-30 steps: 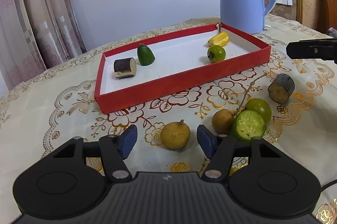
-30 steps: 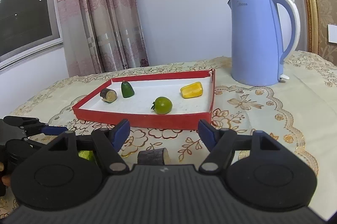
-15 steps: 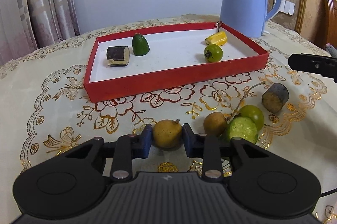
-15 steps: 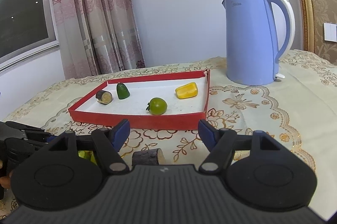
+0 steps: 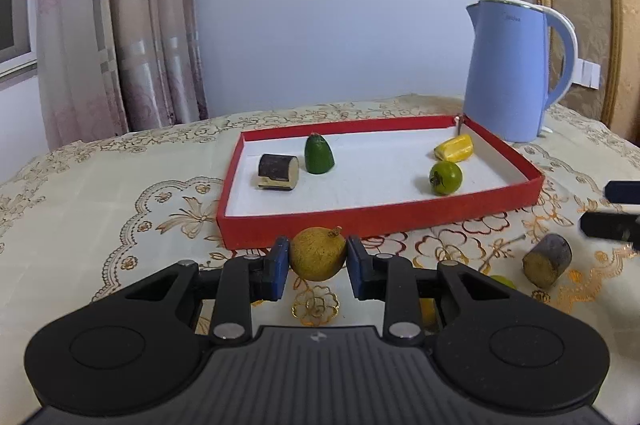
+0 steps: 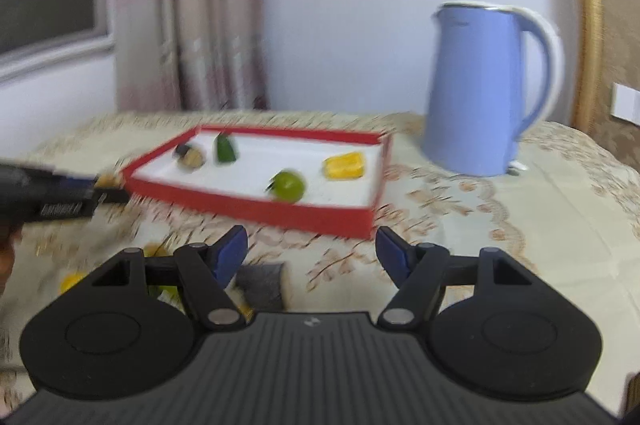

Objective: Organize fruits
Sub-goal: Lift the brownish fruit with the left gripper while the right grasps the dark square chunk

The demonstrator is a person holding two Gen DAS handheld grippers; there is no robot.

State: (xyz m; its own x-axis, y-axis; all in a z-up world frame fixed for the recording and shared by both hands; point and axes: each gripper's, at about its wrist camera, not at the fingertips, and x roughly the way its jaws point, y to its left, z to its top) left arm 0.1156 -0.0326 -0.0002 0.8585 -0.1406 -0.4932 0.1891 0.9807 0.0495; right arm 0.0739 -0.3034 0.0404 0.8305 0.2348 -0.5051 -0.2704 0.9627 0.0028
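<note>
My left gripper is shut on a round yellow-brown fruit and holds it above the tablecloth, just in front of the red tray. The tray holds a dark log-shaped piece, a green cone-shaped fruit, a green round fruit and a yellow piece. A dark cut piece lies on the cloth at right. My right gripper is open and empty, above another dark piece; its view is blurred.
A blue kettle stands behind the tray's right end. More small fruits lie partly hidden behind my left gripper's body. The right gripper's tips show at the right edge of the left view. Curtains hang at back left.
My left gripper closed on the yellow-brown fruit and lifted it toward the tray. My right gripper stayed open and is moving, so its view has blurred.
</note>
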